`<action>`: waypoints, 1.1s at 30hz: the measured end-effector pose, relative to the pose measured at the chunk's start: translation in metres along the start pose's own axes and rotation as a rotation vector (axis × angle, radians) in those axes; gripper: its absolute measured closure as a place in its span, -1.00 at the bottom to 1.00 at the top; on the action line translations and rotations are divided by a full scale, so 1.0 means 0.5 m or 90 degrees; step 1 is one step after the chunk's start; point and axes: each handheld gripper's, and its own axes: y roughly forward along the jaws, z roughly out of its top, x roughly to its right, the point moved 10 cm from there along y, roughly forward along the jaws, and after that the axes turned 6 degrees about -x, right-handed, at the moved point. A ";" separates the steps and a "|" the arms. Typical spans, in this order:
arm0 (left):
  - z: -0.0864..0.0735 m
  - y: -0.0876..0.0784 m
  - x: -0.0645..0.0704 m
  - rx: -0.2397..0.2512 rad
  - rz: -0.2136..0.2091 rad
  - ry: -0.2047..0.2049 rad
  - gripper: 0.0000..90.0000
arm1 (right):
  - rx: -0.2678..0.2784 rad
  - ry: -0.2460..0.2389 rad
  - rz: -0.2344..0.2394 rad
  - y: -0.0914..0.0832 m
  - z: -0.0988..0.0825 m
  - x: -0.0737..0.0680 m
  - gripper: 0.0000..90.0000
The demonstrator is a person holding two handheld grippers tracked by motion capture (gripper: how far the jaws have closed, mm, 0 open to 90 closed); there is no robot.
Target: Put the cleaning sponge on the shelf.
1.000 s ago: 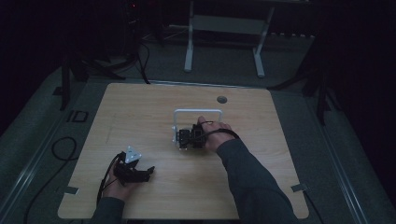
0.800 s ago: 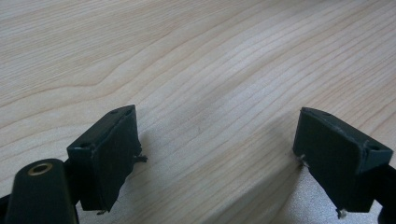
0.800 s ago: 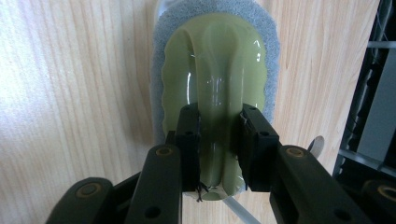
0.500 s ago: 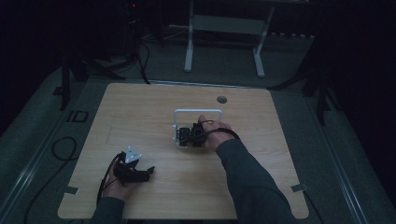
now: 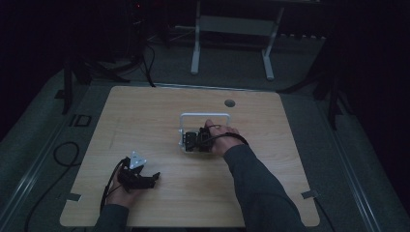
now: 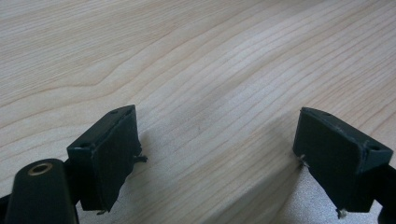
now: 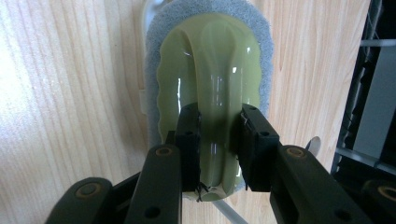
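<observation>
On the left of the pale wooden tabletop (image 5: 145, 116), the left gripper (image 5: 145, 180) rests with its 2 black fingers (image 6: 109, 156) wide apart, nothing between them. Near the middle, the right gripper (image 7: 219, 149) has its fingers closed on the glossy green handle of a scrub brush (image 7: 210, 70) with a grey, fuzzy pad. It lies beside a white wire frame (image 5: 204, 116), partly hidden by the hand.

place: dim lab or studio | evidence: bare wooden table (image 5: 145, 116), cables on grey carpet (image 5: 43, 169), metal stand (image 5: 232, 29)
</observation>
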 end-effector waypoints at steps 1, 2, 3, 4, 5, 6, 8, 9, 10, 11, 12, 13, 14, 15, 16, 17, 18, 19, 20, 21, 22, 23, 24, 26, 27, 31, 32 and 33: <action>0.000 0.000 0.000 0.000 0.000 0.000 -0.68 | 0.000 0.001 -0.003 0.001 0.000 0.001 0.59; 0.000 0.000 0.000 0.000 -0.001 -0.001 -0.68 | -0.003 0.003 -0.006 0.002 0.000 0.001 0.59; 0.000 0.000 0.000 0.000 0.000 0.000 -0.68 | -0.007 0.005 -0.011 0.003 0.000 0.002 0.59; 0.000 0.000 0.000 0.001 0.000 -0.001 -0.68 | -0.008 0.008 -0.016 0.005 0.001 0.003 0.59; 0.000 0.000 0.000 -0.001 -0.001 0.000 -0.68 | -0.009 0.007 -0.023 0.008 0.001 0.004 0.59; 0.000 0.000 0.000 0.000 -0.001 0.000 -0.68 | -0.008 0.006 -0.029 0.010 0.002 0.007 0.59; 0.000 0.000 0.000 0.000 0.000 0.000 -0.68 | -0.013 0.015 -0.035 0.014 0.001 0.008 0.60; 0.000 0.000 0.000 0.000 -0.001 0.000 -0.68 | -0.013 0.014 -0.039 0.016 0.001 0.010 0.60; 0.000 0.000 0.000 0.000 -0.001 0.000 -0.68 | -0.015 0.015 -0.043 0.018 0.001 0.012 0.60; 0.000 0.000 0.000 0.000 -0.001 0.000 -0.68 | -0.013 0.016 -0.046 0.020 0.001 0.013 0.60; 0.000 0.000 0.000 0.000 0.000 -0.001 -0.68 | -0.012 0.018 -0.049 0.021 0.001 0.014 0.60; 0.000 0.000 0.000 0.000 -0.001 -0.001 -0.68 | -0.014 0.025 -0.052 0.022 0.000 0.015 0.61; 0.000 0.000 0.000 0.000 -0.001 0.000 -0.68 | -0.014 0.025 -0.059 0.023 -0.001 0.017 0.61; 0.000 0.000 0.000 0.000 0.000 0.000 -0.68 | -0.015 0.026 -0.062 0.025 -0.001 0.018 0.62; 0.000 0.000 0.000 0.000 -0.001 0.000 -0.68 | -0.011 0.027 -0.064 0.026 -0.001 0.018 0.62; 0.000 0.000 0.000 0.000 0.000 0.000 -0.68 | -0.007 0.026 -0.067 0.026 0.000 0.020 0.62; 0.000 0.000 0.000 0.000 0.000 0.000 -0.68 | -0.005 0.027 -0.069 0.026 0.000 0.021 0.62; 0.000 0.000 0.000 0.000 0.000 0.000 -0.68 | -0.003 0.027 -0.072 0.025 0.001 0.022 0.62; 0.000 0.000 0.000 0.000 -0.001 -0.001 -0.68 | 0.000 0.028 -0.074 0.025 0.001 0.023 0.61; 0.000 0.000 0.000 0.000 0.000 0.000 -0.68 | 0.000 0.028 -0.074 0.025 0.001 0.023 0.59; 0.000 0.000 0.000 0.000 0.000 0.000 -0.68 | 0.000 0.028 -0.076 0.025 0.001 0.024 0.57; 0.000 0.000 0.000 0.000 0.000 0.000 -0.68 | 0.001 0.030 -0.075 0.025 0.001 0.024 0.51; 0.000 0.000 0.000 0.000 -0.001 -0.001 -0.68 | 0.001 0.032 -0.075 0.024 0.000 0.025 0.45; 0.000 0.000 0.000 0.000 -0.001 -0.001 -0.68 | 0.003 0.037 -0.073 0.023 -0.002 0.026 0.38; 0.000 0.000 0.000 0.000 -0.001 -0.001 -0.68 | 0.003 0.041 -0.070 0.022 -0.005 0.027 0.35; 0.000 0.000 0.000 0.000 0.001 0.000 -0.68 | 0.017 0.045 -0.064 0.015 -0.012 0.026 0.24; 0.000 0.000 0.000 0.000 0.001 0.001 -0.68 | 0.021 0.043 -0.065 0.014 -0.013 0.027 0.22; 0.000 0.000 0.000 0.000 0.001 0.001 -0.68 | 0.024 0.045 -0.066 0.012 -0.014 0.026 0.19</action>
